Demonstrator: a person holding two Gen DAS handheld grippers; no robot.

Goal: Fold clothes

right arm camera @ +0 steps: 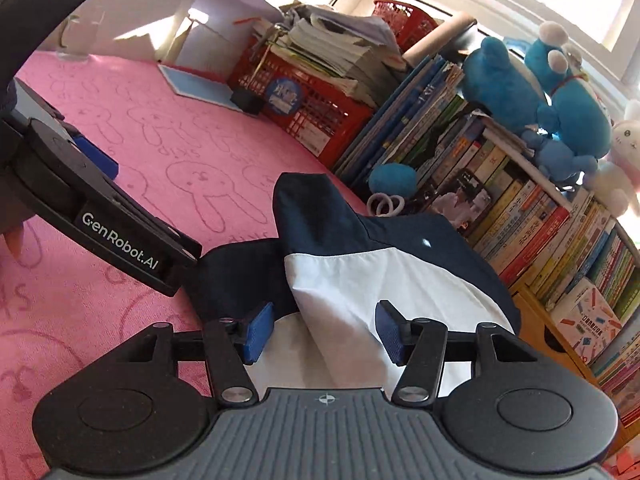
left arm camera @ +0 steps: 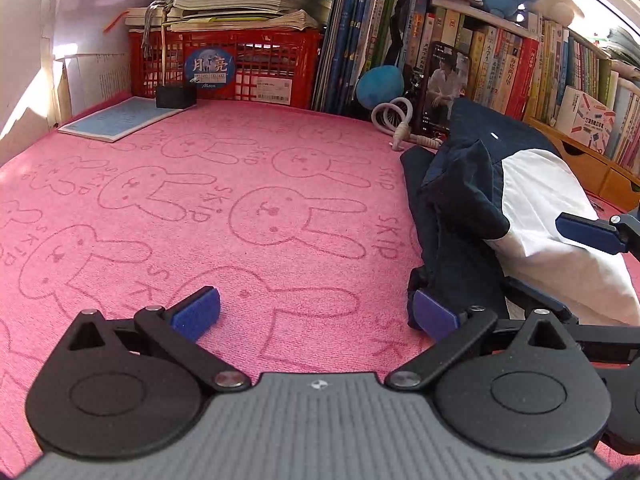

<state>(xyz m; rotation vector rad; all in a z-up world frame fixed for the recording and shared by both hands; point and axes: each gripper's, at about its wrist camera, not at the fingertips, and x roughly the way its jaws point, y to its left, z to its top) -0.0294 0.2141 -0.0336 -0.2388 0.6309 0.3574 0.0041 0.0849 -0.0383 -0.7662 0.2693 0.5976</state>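
A navy and white garment lies bunched on the pink rabbit-print cloth, at the right of the left wrist view. My left gripper is open just left of it, its right pad touching the navy edge. In the right wrist view the garment lies straight ahead. My right gripper is open with its jaws either side of the white part, which rises between them. The left gripper's body shows at the left there.
A red crate under stacked papers stands at the back. A row of books with blue plush toys on top runs along the right. A blue booklet and a white coiled cord lie on the cloth.
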